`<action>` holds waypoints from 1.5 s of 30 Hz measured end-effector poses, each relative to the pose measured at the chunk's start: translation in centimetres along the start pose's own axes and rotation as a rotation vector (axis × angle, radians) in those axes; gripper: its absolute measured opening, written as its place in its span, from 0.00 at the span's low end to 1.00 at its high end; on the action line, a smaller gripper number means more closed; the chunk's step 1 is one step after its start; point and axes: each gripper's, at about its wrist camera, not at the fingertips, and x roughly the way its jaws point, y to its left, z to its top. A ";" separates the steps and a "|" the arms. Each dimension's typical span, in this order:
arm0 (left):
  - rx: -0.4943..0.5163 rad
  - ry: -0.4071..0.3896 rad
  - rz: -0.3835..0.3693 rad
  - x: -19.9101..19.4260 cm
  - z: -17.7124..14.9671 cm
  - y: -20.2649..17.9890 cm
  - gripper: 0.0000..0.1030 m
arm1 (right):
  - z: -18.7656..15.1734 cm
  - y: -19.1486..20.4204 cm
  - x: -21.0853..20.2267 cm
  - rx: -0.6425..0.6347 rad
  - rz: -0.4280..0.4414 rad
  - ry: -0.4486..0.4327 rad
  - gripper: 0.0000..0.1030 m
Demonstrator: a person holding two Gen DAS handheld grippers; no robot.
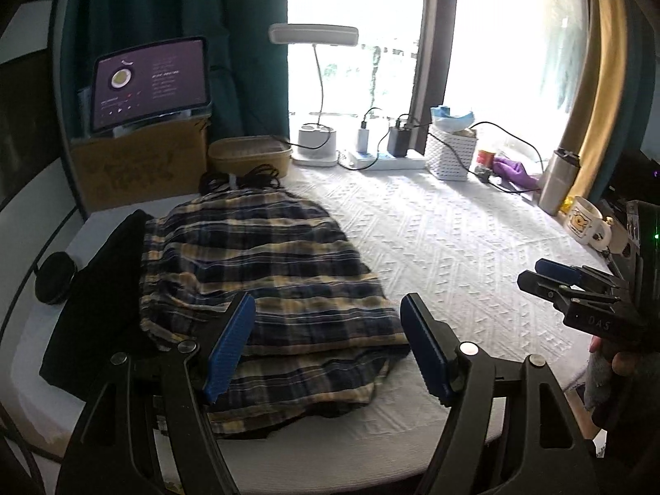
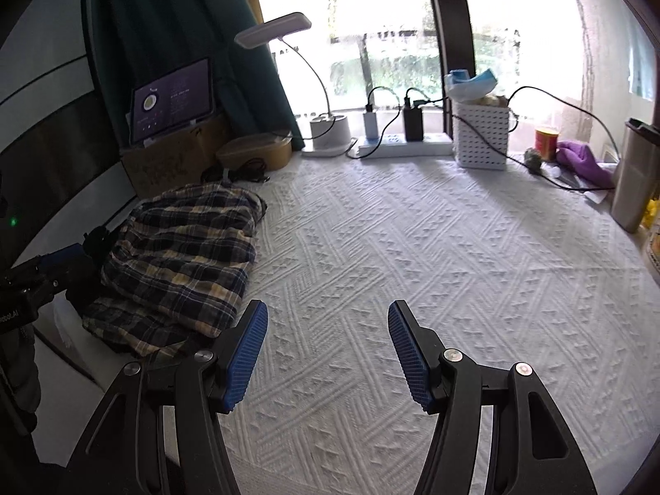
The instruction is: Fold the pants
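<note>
1. The plaid pants (image 1: 264, 288) are lying folded on the white bedspread (image 1: 453, 247), centre-left in the left wrist view.
2. The left gripper (image 1: 328, 330) is hovering over their near edge, fingers apart, gripping nothing.
3. The right gripper (image 2: 328, 338) is standing apart and empty over bare bedspread, the pants lying at the frame's left.

Daylight from the window (image 1: 495, 41) blows out the top of both frames; left side dim, edges bowed, slightly soft.
</note>
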 end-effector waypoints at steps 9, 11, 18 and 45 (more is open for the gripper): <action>0.025 -0.034 -0.031 -1.4 0.4 -1.8 0.71 | -0.1 -0.5 -3.0 -0.001 -0.039 -0.047 0.61; 0.030 -0.045 -0.038 -1.8 0.6 -2.1 0.71 | -0.1 -0.3 -3.7 -0.009 -0.051 -0.059 0.61; 0.054 -0.090 -0.054 -3.3 1.1 -3.2 0.71 | 0.2 0.1 -6.1 -0.034 -0.080 -0.104 0.61; 0.024 -0.291 -0.051 -10.1 2.3 -3.7 0.76 | 1.7 1.9 -14.8 -0.070 -0.111 -0.278 0.85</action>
